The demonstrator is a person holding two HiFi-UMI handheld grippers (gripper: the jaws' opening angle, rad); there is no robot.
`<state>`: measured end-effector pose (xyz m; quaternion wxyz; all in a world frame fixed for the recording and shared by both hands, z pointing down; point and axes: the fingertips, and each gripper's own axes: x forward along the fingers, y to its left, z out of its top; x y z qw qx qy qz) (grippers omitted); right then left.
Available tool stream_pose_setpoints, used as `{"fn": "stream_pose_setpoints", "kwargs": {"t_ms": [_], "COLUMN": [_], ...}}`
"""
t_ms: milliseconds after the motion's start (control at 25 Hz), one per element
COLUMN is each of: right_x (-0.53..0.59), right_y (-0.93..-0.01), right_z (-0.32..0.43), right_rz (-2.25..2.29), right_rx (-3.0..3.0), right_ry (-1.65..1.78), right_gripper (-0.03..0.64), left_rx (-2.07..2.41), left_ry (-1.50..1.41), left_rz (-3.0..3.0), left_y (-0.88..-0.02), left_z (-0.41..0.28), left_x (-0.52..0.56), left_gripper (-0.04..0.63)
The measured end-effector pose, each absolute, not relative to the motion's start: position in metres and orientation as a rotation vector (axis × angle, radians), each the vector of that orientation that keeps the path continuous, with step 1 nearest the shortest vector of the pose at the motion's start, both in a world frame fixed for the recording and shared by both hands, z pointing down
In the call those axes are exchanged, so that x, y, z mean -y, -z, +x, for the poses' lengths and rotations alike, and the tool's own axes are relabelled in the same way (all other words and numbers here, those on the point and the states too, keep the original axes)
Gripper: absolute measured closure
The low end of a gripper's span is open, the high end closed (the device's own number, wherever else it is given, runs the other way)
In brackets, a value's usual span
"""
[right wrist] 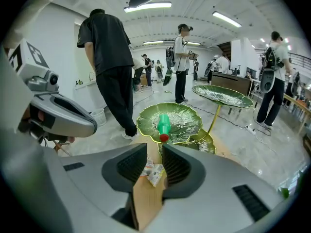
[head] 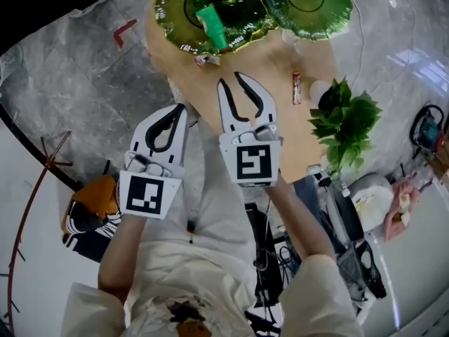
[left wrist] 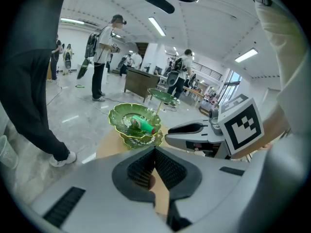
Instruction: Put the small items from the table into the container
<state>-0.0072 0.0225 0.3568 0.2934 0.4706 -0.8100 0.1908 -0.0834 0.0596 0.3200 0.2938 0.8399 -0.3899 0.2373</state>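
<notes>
The crumpled wrapper (head: pixel 207 60) lies on the wooden table (head: pixel 270 58) near its far edge, just beside the green leaf dish (head: pixel 175 12), in which a green bottle (head: pixel 212 25) lies. Your right gripper (head: pixel 230 79) hangs just short of the wrapper, jaws half apart and empty. Your left gripper (head: pixel 179 109), at the table's left edge, has its jaws together on nothing.
</notes>
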Motion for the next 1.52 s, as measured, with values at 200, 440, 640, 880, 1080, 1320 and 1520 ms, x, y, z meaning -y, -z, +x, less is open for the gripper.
{"fn": "stream_pose_setpoints", "kwargs": {"t_ms": [200,440,640,880,1080,1320,1520], "right_x": [-0.033,-0.04,-0.043,-0.045,-0.046,-0.042,-0.043], "right_y": [-0.358,-0.369,-0.385,-0.412,-0.431,-0.447,-0.462], "right_z": [-0.006,-0.007,-0.008,-0.006,-0.005,-0.009,-0.012], "right_rz": [1.232,1.217,1.218,1.215,1.222,1.224,1.213], "right_rx": [2.167,2.17,2.173,2.159,2.138,2.136,2.136], "right_ry": [-0.507,-0.528,-0.542,-0.567,-0.613,-0.642,-0.654], "right_gripper": [0.522,0.522,0.522,0.522,0.522,0.522,0.522], "left_rx": [1.051,1.056,1.065,1.06,1.069,1.062,1.06], "left_ry": [-0.595,-0.601,-0.611,-0.627,-0.625,-0.624,-0.616], "left_rz": [2.2,2.196,2.175,2.147,2.138,2.138,2.134], "left_y": [-0.319,-0.327,-0.341,-0.367,-0.382,-0.393,-0.405], "left_z": [-0.081,-0.078,-0.081,-0.083,-0.083,-0.08,-0.075], "left_x": [-0.069,-0.075,-0.083,-0.091,-0.088,-0.084,-0.081], "left_gripper": [0.597,0.597,0.597,0.597,0.597,0.597,0.597]}}
